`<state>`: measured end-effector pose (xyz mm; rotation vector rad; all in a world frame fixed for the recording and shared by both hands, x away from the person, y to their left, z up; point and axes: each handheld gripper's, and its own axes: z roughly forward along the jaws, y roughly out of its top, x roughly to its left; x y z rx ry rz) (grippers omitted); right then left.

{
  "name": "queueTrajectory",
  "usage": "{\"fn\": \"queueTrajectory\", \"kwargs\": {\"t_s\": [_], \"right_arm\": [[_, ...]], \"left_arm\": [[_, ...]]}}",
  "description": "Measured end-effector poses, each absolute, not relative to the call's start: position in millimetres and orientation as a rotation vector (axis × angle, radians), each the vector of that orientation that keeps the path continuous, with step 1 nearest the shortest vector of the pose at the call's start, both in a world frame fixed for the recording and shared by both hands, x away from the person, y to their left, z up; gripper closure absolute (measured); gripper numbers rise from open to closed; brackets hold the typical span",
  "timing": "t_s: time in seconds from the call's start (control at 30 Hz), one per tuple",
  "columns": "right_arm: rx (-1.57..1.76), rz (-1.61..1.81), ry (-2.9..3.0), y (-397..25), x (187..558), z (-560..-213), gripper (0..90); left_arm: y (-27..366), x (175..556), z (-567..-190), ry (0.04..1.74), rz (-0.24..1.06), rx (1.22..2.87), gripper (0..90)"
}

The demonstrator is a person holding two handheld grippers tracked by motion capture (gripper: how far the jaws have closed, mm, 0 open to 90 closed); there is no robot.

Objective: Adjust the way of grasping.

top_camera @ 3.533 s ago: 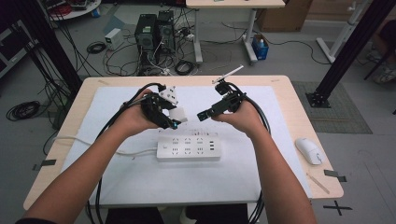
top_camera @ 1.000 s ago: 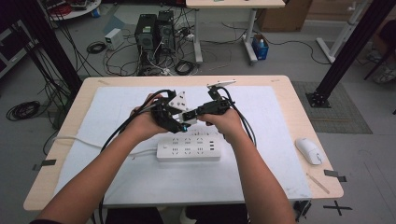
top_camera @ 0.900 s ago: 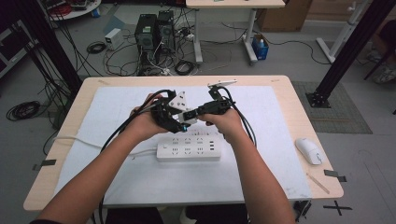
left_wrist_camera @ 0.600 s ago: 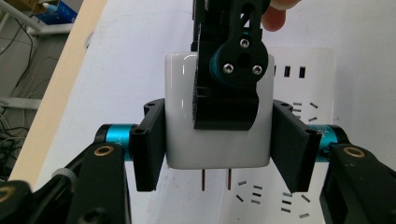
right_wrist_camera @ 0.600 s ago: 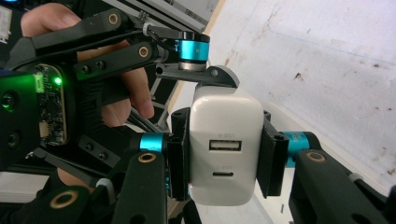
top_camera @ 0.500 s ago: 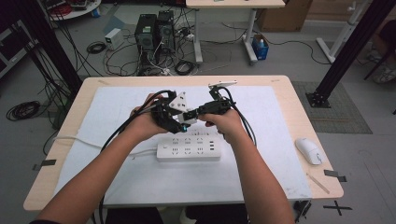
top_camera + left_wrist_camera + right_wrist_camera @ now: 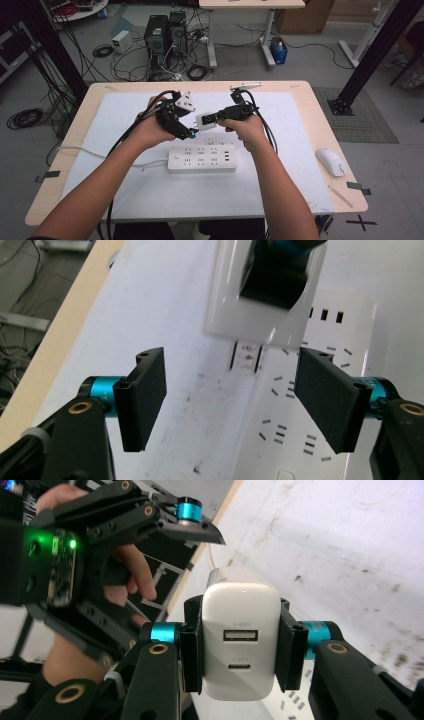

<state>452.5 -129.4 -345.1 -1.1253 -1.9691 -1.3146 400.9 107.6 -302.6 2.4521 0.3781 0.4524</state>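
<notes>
A white USB charger (image 7: 240,635) sits between the jaws of my right gripper (image 7: 240,645), which is shut on its sides, two ports facing the camera. In the high view the right gripper (image 7: 214,119) holds the charger (image 7: 205,122) in the air above the white power strip (image 7: 201,158). My left gripper (image 7: 188,128) hovers just left of it. In the left gripper view the left gripper (image 7: 235,400) is open. The charger (image 7: 250,305) hangs beyond the jaws, with its two prongs (image 7: 245,357) pointing down. The power strip (image 7: 320,390) lies beneath.
A white mat (image 7: 300,125) covers the wooden table (image 7: 325,115). The power strip's cable (image 7: 95,150) runs off to the left. A white mouse (image 7: 330,161) lies near the right edge. Computers and cables stand on the floor behind.
Since 3.5 s ago both hands have come together over the strip, the right gripper moving left toward the left one. In the last second they have barely moved.
</notes>
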Motion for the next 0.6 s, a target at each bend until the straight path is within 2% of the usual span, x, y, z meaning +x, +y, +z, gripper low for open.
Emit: {"fn": "queueTrajectory", "kwargs": {"t_s": [0.17,0.6], "right_arm": [[-1.128,-1.324,-2.055,-137.0,450.7,-333.5,62.5],[-1.157,-1.244,-2.299,-172.2,442.5,-290.4,62.5]], "left_arm": [[123.1,408.2,-300.9,0.466,0.384,2.459,24.4],[172.1,424.3,-283.8,0.677,0.290,2.604,10.5]]}}
